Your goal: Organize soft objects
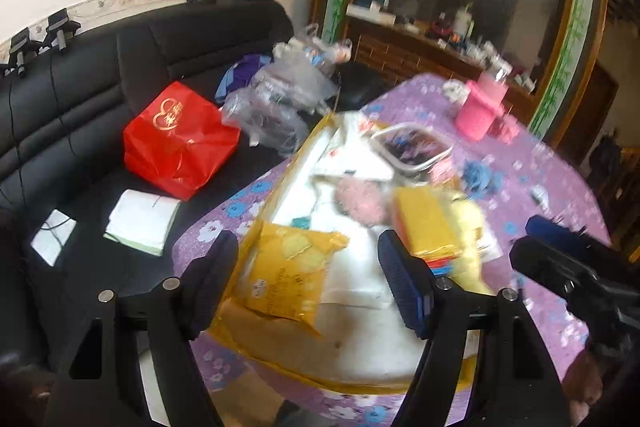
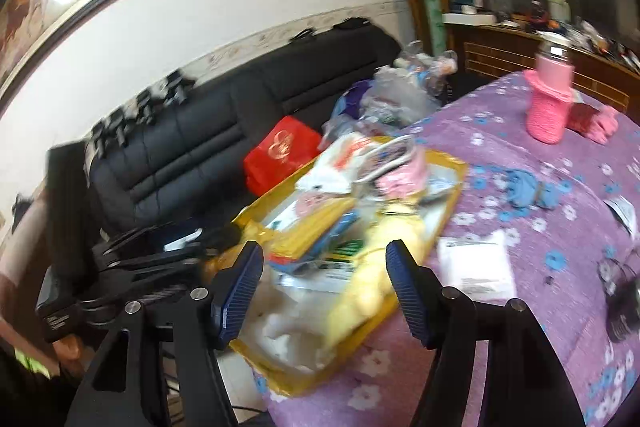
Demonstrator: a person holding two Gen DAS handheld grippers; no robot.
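Yellow plastic crinkles under a heap of soft goods as we hover both tools over the yellow bag (image 2: 448, 195) lying flat on the purple flowered tablecloth (image 2: 540, 251). Our left gripper (image 1: 308, 275) stands wide open and empty, a loose yellow packet (image 1: 288, 275) below the gap between its fingers. Our right gripper (image 2: 324, 287) is likewise spread with nothing in it, the pale yellow plush (image 2: 368, 291) just ahead of and between its pads. Beyond the plush lie a pink knitted piece (image 2: 400, 179) and a white plush toy (image 2: 332, 171); a blue knitted item (image 2: 524, 191) sits farther off to the right on the cloth. We judge all of it light, limp and easily squashed, the bag's film slippery. A pinch across the plush's thick middle should hold; thin edges may slide out.
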